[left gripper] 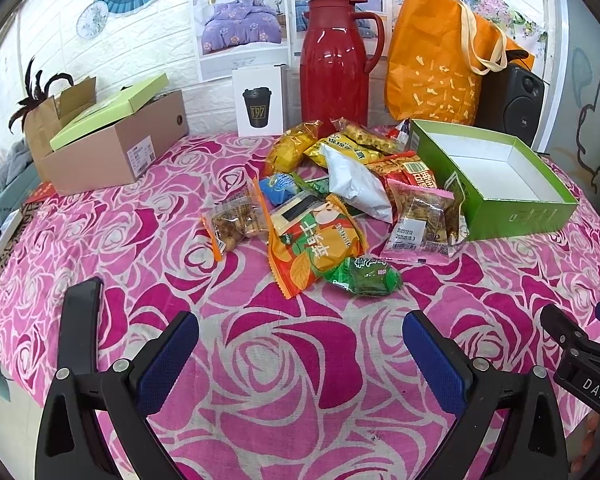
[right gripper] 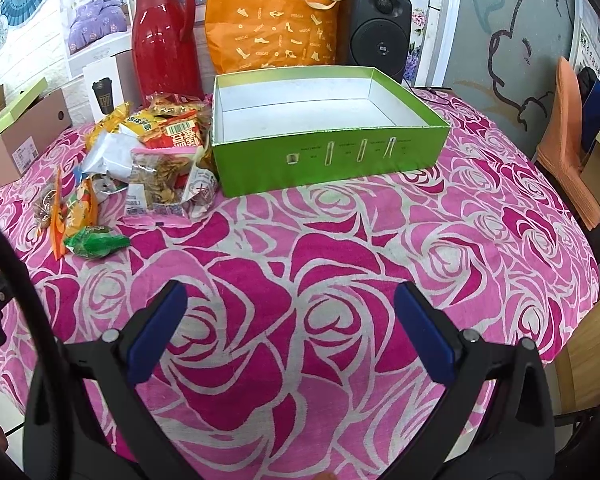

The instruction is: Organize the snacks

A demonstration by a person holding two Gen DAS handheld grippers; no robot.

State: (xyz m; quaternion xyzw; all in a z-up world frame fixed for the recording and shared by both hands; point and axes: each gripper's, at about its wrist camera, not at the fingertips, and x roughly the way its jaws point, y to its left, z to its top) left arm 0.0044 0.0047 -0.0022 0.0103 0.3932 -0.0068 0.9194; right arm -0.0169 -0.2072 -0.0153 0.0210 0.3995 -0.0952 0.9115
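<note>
A pile of snack packets [left gripper: 340,184] lies mid-table on the pink rose cloth; the same pile [right gripper: 148,160] sits left in the right wrist view. Nearest me are a small green packet [left gripper: 362,276] [right gripper: 94,242] and an orange packet [left gripper: 312,248]. An open green box [left gripper: 496,184] [right gripper: 324,136] with a white inside stands empty just right of the pile. My left gripper [left gripper: 300,340] hovers open over bare cloth, short of the pile. My right gripper [right gripper: 290,312] is open too, in front of the box with nothing between its fingers.
Along the back wall stand a red thermos jug [left gripper: 332,68], an orange tote bag [left gripper: 440,60], a black speaker [right gripper: 376,28] and a white cup carton [left gripper: 258,102]. A cardboard box with a green lid [left gripper: 112,140] sits back left. An orange chair [right gripper: 568,140] stands at the right.
</note>
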